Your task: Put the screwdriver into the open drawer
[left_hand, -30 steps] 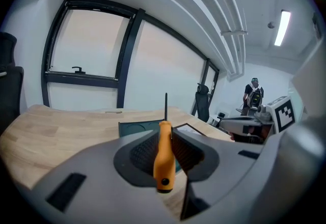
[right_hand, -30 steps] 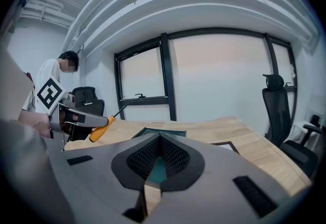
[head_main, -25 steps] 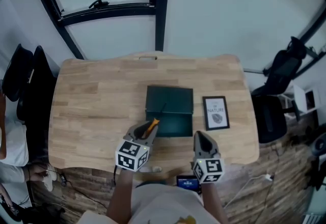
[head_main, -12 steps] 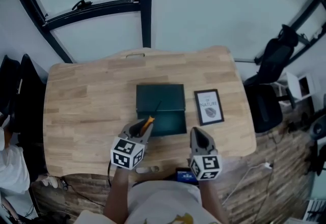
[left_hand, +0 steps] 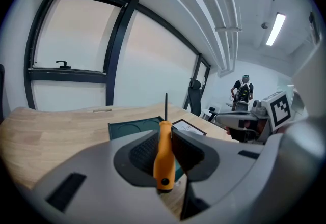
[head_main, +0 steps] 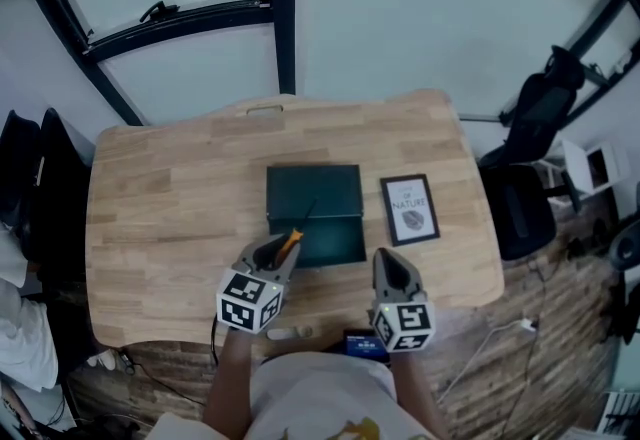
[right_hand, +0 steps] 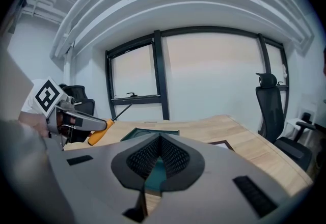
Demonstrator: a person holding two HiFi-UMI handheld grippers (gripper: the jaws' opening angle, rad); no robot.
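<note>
Drawer [head_main: 335,243] open on top; picture frame [head_main: 410,209] just beside, R side.

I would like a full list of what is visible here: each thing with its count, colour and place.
table: 1, light wood, centre
box: 1, dark green, mid-table; its drawer is open toward the person
screwdriver: 1, orange handle, in the left tool, shaft pointing over the drawer
print: 1, black frame, flat on the table right of the box
chairs: 2, black, one at each side of the table
window frame: 1, black, behind the table
left tool: 1, grey, shut on the screwdriver
right tool: 1, grey, shut, empty
</note>
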